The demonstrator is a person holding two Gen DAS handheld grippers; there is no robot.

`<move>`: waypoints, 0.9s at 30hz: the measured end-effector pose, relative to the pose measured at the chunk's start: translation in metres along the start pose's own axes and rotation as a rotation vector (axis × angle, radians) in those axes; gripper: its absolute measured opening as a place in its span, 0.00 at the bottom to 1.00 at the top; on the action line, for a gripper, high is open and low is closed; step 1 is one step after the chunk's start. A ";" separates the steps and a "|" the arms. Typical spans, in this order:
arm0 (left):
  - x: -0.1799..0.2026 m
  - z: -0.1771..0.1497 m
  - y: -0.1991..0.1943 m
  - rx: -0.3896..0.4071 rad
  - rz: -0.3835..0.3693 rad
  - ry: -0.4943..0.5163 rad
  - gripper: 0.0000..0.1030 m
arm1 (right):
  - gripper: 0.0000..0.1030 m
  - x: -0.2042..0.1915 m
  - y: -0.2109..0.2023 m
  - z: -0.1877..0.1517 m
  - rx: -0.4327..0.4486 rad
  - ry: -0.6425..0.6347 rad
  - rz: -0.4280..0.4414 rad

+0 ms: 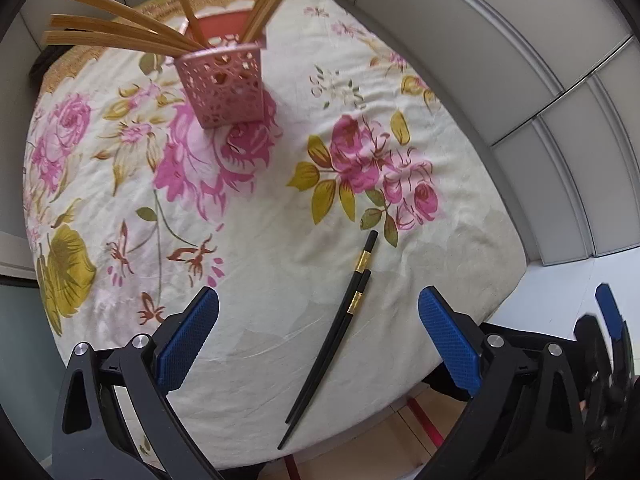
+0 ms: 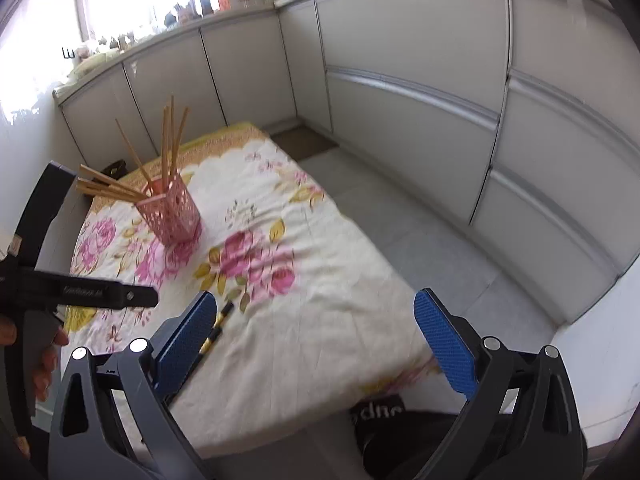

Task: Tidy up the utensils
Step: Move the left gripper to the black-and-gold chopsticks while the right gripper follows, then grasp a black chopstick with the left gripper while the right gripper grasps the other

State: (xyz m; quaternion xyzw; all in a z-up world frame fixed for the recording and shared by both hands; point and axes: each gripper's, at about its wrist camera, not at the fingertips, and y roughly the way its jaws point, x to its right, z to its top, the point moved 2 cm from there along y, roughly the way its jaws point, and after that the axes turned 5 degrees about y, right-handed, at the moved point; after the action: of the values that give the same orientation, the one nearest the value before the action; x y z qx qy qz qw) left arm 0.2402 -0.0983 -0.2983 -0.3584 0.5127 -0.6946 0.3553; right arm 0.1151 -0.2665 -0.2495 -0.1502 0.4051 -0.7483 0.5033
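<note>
- We see the pair of black chopsticks (image 1: 340, 328) lying flat on the flowered tablecloth (image 1: 260, 240), between the two fingers of the left gripper (image 1: 318, 320) in the left wrist view, nearer its right finger; whether the fingertips reach down to the cloth we cannot tell
- Left gripper jaws stand spread wide and hold nothing; the chopsticks touch neither blue pad (image 1: 188, 338)
- Right gripper (image 2: 316, 326) jaws are likewise spread and empty; in its own view the chopsticks (image 2: 216, 328) lie just beside its left finger, partly hidden behind it
- The chopsticks are thin, tapered, glossy black, each with a gold band near the thick end; the two lie side by side, touching, one offset ahead of the other, with the tapered tips over the near table edge
- The pink holder (image 1: 224, 84) stands upright, well apart from the black pair, toward the far end of the cloth; it is a square plastic basket with lattice-cut walls
- Pale wooden chopsticks (image 1: 120, 30) stand in the holder, fanned outward over its rim
- The cloth is cream, lightly wrinkled, printed with pink roses and olive leaves
- Pads are blue with a fine knurled texture, on black arms with silver pins
- Grey cabinet fronts (image 2: 400, 80) run behind the table
</note>
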 end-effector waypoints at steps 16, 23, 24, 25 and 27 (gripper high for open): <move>0.039 0.042 0.084 -0.232 0.128 0.139 0.52 | 0.93 0.028 0.030 -0.027 -0.272 0.128 0.101; 0.037 0.043 0.088 -0.221 0.094 0.148 0.29 | 0.93 0.028 0.038 -0.031 -0.325 0.155 0.100; 0.040 0.044 0.092 -0.228 0.097 0.154 0.27 | 0.93 0.027 0.039 -0.032 -0.332 0.154 0.097; 0.042 0.045 0.097 -0.234 0.100 0.157 0.24 | 0.93 0.026 0.040 -0.032 -0.337 0.151 0.095; 0.046 0.048 0.099 -0.206 0.099 0.171 0.21 | 0.93 0.023 0.041 -0.032 -0.344 0.147 0.090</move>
State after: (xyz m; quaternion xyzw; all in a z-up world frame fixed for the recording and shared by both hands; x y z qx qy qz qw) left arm 0.2711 -0.1818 -0.3776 -0.3068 0.6268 -0.6479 0.3053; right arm 0.1111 -0.2788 -0.3049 -0.1604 0.5691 -0.6537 0.4723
